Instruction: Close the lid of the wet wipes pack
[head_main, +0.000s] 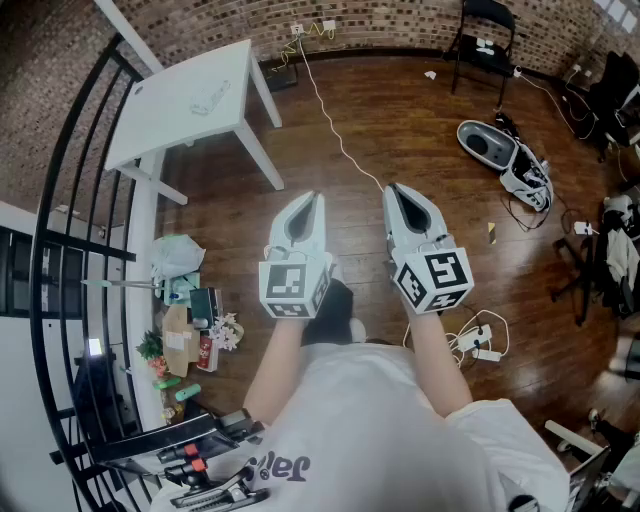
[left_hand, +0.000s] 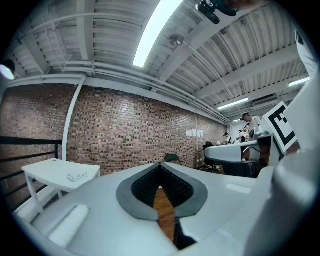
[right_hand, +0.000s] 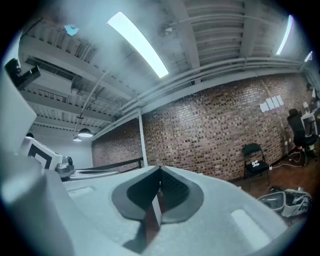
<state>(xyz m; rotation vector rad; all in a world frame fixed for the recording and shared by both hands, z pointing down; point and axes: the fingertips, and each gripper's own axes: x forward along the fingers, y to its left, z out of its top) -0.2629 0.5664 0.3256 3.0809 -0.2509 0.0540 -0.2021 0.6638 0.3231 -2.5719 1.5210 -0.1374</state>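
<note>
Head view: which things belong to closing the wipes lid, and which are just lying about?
Job: table; small pack on it, probably the wipes; left gripper, right gripper, both shut.
Lying about: chair, cable, power strip, clutter by the railing.

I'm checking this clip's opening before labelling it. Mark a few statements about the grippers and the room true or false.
1. The left gripper and right gripper are both shut. True.
2. The left gripper holds a pack. False: nothing is between its fingers.
3. Both grippers rest on the table. False: they are held level above the floor, apart from the table.
4. A black chair stands by the brick wall. True.
</note>
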